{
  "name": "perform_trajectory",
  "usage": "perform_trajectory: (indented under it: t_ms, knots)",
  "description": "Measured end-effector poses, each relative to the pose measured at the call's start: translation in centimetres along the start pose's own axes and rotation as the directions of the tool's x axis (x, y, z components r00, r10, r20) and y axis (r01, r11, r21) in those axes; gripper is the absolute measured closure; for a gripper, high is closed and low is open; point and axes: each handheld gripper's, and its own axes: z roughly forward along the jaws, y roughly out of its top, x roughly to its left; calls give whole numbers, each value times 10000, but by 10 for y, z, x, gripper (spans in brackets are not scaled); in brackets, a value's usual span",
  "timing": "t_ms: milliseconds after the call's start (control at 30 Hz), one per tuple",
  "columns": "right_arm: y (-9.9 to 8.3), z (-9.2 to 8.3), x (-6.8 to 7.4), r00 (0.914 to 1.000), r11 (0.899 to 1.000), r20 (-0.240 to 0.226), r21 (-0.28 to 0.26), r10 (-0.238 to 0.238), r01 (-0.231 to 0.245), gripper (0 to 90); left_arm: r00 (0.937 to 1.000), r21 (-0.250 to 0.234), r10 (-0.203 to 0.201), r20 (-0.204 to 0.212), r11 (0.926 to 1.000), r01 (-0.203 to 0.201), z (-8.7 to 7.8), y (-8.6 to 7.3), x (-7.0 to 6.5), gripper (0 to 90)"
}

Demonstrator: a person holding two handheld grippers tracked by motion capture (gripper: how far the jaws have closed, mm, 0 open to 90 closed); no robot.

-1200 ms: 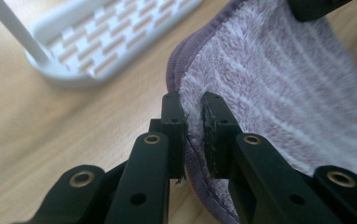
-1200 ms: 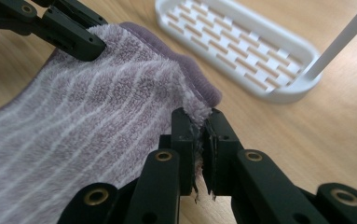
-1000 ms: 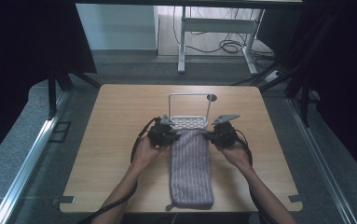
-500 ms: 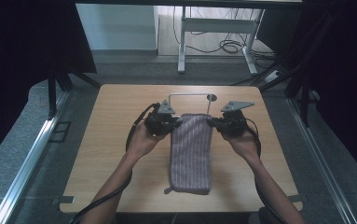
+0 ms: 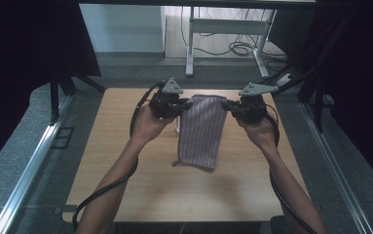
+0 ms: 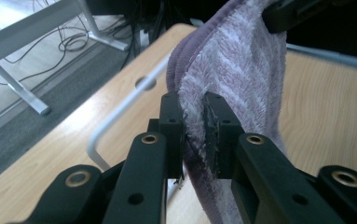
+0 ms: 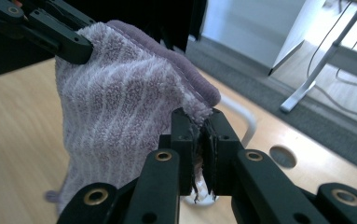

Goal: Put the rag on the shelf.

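Observation:
A purple towel with white stripes (image 5: 201,131) hangs folded between my two grippers above the wooden table (image 5: 125,161). My left gripper (image 5: 187,104) is shut on its upper left corner, and my right gripper (image 5: 225,104) is shut on its upper right corner. In the left gripper view the pads (image 6: 213,135) pinch the towel's (image 6: 241,60) edge (image 6: 195,135). In the right gripper view the black jaws squeeze the towel's (image 7: 120,102) fluffy corner (image 7: 200,154), and the left gripper (image 7: 80,51) holds the far corner. The towel's lower end hangs near the tabletop.
A white wire rack (image 6: 120,112) stands on the table behind the towel, beside a round cable hole (image 6: 144,83). A white desk frame (image 5: 225,29) and cables lie on the floor beyond the table. Dark curtains flank both sides.
Both hands have risen and lifted the towel off the table. It lay flat a second ago and now hangs from its top corners.

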Motion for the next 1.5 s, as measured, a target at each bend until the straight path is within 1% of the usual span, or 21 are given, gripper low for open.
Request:
perform_trajectory:
  t_ms: [33,100,167,233,333,367,433,467,533,567,633,767,900,933,1000,1100,1267,1367,1400,1433,1500]
  knots:
    - [0,0,0,10000,10000,0,0,0,0,833,10000,-76,-49,-33,10000,48,-1,3,3,784]
    - [9,-1,-3,9998,9998,152,-179,-96,99,833,9999,-231,-163,-58,9996,162,-2,10,9,784]
    - [17,-1,-6,9993,9992,314,-338,-188,198,833,9998,-299,-162,-69,9994,160,-3,15,14,784]
    - [24,-1,-9,9990,9987,403,-453,-218,236,833,9997,-315,-68,-221,9995,61,-4,22,19,783]
    - [37,0,-13,9977,9977,601,-583,-305,340,834,9990,-440,-177,-400,9989,159,-5,28,26,782]
    - [43,1,-15,9969,9971,699,-628,-374,418,834,9986,-551,-255,-474,9982,228,-5,31,28,780]
    - [50,3,-16,9957,9964,808,-676,-451,506,833,9975,-640,-296,-643,9976,254,-5,35,33,779]
    - [50,3,-16,9957,9964,808,-676,-451,506,833,9967,-712,-371,-723,9969,320,-6,37,34,779]
    - [57,5,-18,9943,9957,931,-709,-523,590,833,9957,-788,-372,-851,9964,305,-7,40,38,775]
    - [62,8,-20,9937,9953,986,-755,-534,610,832,9945,-863,-345,-986,9959,260,-9,43,41,773]
    - [65,9,-21,9929,9949,1054,-784,-548,632,832,9941,-910,-361,-1025,9955,267,-10,45,43,773]
    - [77,14,-25,9924,9939,1148,-950,-451,561,832,9932,-1048,-571,-1015,9934,464,-13,53,53,772]
    - [88,19,-31,9915,9936,1268,-1044,-291,426,830,9926,-929,-700,-991,9938,609,-14,60,62,763]
    - [93,21,-33,9913,9935,1297,-1077,-241,382,830,9919,-894,-786,-998,9936,697,-14,63,66,760]
    - [94,22,-34,9910,9933,1322,-1093,-215,361,830,9910,-905,-883,-1004,9927,793,-13,66,71,759]
    - [103,26,-38,9904,9929,1373,-1150,-134,294,829,9880,-972,-1131,-1051,9899,1030,-13,72,79,758]
    - [113,33,-45,9878,9931,1549,-1127,-146,323,828,9820,-888,-1402,-1268,9876,1295,-8,80,92,749]
    - [116,41,-51,9859,9940,1673,-1060,-98,279,827,9769,-868,-1538,-1486,9860,1421,0,83,99,740]
    - [116,47,-55,9843,9950,1767,-983,17,159,828,9746,-865,-1576,-1591,9856,1453,4,84,102,737]
    - [116,47,-55,9843,9950,1767,-983,17,159,828,9727,-833,-1567,-1710,9860,1442,8,85,103,737]
    - [114,54,-60,9836,9957,1795,-927,147,21,828,9693,-722,-1442,-1992,9886,1323,17,86,105,737]
